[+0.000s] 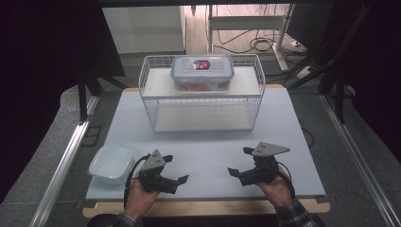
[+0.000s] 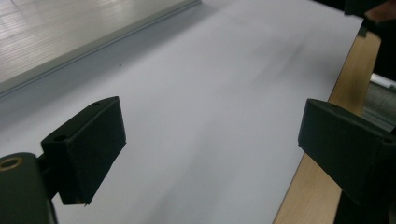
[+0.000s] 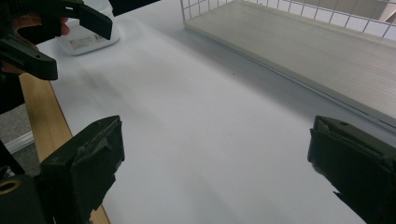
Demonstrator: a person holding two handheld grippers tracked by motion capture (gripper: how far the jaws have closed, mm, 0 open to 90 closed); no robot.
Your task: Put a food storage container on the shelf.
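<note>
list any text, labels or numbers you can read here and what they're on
None of it can be read.
Red and blue label on the lid of the lidded container on the wire rack: too small and blurred to read.
Sticker on the small white container by the left gripper: lines of print, too blurred to read.
The right gripper carries no visible marking.

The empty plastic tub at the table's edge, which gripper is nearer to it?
Left. The left gripper sits just beside the tub; the right gripper is farther across the table.
</note>
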